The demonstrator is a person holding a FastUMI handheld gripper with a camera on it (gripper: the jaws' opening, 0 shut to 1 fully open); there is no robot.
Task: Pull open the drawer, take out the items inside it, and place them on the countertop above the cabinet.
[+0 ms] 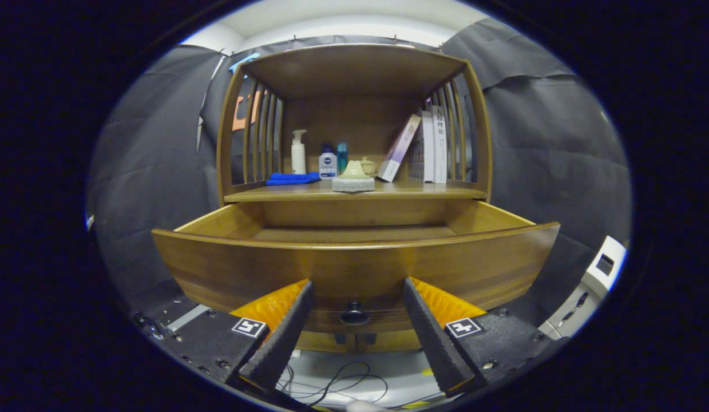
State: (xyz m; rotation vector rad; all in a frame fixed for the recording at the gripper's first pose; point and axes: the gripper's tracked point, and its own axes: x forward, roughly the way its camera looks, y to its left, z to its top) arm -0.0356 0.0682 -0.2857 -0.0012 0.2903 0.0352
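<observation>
the tongs stood apart, straddling the knob of the pulled-out drawer.

Tool fingers spread, flanking knob of pulled-out drawer.

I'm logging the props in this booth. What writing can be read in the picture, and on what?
"理论": on the white book's spine; the characters above it are too blurred to read.
Small bottle: the label is too small to read.
Tool: open, its fingers either side of the drawer knob; it carries square markers, no words.
</observation>
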